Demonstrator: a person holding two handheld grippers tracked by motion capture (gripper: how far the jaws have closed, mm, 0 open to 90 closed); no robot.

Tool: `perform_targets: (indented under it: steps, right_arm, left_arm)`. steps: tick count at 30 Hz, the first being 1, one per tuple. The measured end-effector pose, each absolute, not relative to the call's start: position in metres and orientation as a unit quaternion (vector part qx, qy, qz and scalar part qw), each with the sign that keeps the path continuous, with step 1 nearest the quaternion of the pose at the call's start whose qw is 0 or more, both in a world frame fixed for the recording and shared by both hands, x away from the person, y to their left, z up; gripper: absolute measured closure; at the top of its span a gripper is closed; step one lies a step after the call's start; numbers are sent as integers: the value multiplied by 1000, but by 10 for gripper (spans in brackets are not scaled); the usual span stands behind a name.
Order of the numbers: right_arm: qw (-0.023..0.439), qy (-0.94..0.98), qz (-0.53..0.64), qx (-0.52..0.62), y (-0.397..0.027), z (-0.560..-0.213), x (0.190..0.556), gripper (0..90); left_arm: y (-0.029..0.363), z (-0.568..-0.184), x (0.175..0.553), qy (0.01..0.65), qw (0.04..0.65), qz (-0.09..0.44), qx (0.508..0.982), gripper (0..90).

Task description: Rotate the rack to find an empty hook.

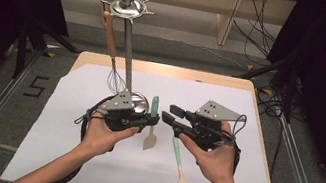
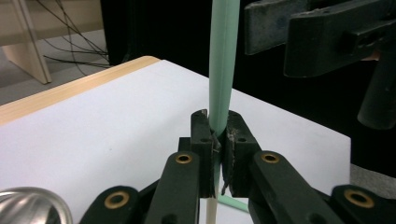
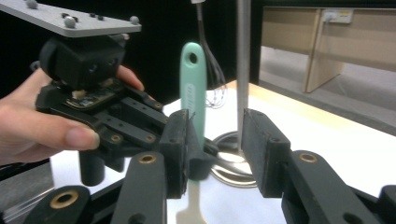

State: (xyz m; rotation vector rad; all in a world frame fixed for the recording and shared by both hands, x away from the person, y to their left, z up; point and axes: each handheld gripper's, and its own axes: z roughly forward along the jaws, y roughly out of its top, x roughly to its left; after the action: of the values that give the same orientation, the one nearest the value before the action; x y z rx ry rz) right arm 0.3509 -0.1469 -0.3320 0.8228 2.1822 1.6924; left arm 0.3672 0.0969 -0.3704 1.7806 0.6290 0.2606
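**Handing a spatula from one gripper to the other, before hanging**

High view. The left gripper (image 1: 150, 119) holds the mint-handled spatula (image 1: 151, 129) upright over the white sheet (image 1: 64, 120), blade down, close in front of the utensil stand (image 1: 127, 39), on which a whisk (image 1: 113, 52) hangs. The right gripper (image 1: 173, 115) faces it with jaws apart. A pastry brush (image 1: 179, 168) lies on the sheet beside the right hand.

Left gripper view. The jaws are clamped on the spatula (image 2: 223, 70) low on its handle; the right gripper (image 2: 322, 32) stands just beyond.

Right gripper view. The jaws are parted, nothing pressed between them; the spatula (image 3: 194, 98) stands just ahead, its hanging hole uppermost, with the stand's pole (image 3: 243, 70) behind.

Judged step: carrying the spatula to a free hook. To do it well, keep the grip low so the hole stays clear, hold the handle vertical, draw the right gripper aside, and lift the hole above a hook before lowering it on.
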Motion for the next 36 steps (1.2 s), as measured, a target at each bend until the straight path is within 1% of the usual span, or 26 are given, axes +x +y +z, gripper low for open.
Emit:
perform_targets:
  steps: [2,4,5,9,10,11,13,14,15,16,17,19,20,21,22,23,24,25,27,29,30,32,35,36]
  right_arm:
    - [136,748,581,290,-149,-332,350,624]
    - [152,749,576,290,-151,-333,350,622]
    - [147,748,577,295,-151,-334,350,621]
    - [165,748,565,307,-155,-337,348,617]
    - [160,746,565,313,-155,-338,348,614]
    - [172,748,561,310,-157,-339,348,612]
    - [176,743,556,328,-157,-342,347,610]
    - [178,750,551,318,-159,-344,349,608]
    - [173,749,552,324,-160,-346,348,608]
    - [188,747,545,330,-161,-347,348,607]
    - [180,750,543,331,-162,-349,348,606]
    - [188,748,537,340,-165,-352,347,600]
    - [191,748,536,342,-165,-353,348,594]
    - [196,745,537,344,-166,-355,348,584]
    - [193,751,530,343,-169,-355,348,577]
    - [188,751,527,352,-170,-355,347,575]
    - [203,753,523,342,-172,-356,349,573]
    - [189,751,527,350,-172,-358,348,572]
    - [193,743,529,361,-172,-361,347,570]
    - [181,751,521,363,-175,-361,345,565]
    - [189,754,518,357,-177,-362,346,564]
    - [179,753,517,366,-178,-363,345,562]
    - [187,756,515,357,-183,-364,345,562]
    - [184,752,514,371,-183,-364,342,562]
  left_arm:
    - [99,-370,367,269,581,114,760,837]
    - [100,-368,368,266,580,118,761,837]
    - [101,-368,368,265,581,119,761,837]
    - [104,-365,370,262,579,133,761,836]
    - [105,-364,371,262,578,137,761,836]
    - [106,-363,371,263,576,138,761,837]
    - [107,-362,371,263,576,142,761,837]
    - [108,-361,372,262,576,145,761,836]
    - [108,-360,372,263,578,146,759,837]
    - [109,-358,372,263,574,151,761,836]
    - [110,-358,373,264,576,152,759,837]
    - [111,-357,373,267,576,152,757,836]
    - [110,-357,372,280,580,148,751,837]
    - [110,-356,373,274,579,151,753,836]
    - [111,-355,373,269,578,155,755,837]
    - [111,-355,372,280,579,152,751,837]
    - [111,-354,372,278,579,154,751,837]
    - [111,-354,372,280,579,153,750,836]
    - [112,-353,373,277,578,156,752,837]
    - [112,-352,372,283,577,156,750,837]
    - [112,-351,372,281,578,157,750,837]
    - [113,-350,373,285,578,156,748,837]
    - [115,-347,375,281,578,160,749,837]
    - [116,-345,375,283,578,162,748,837]
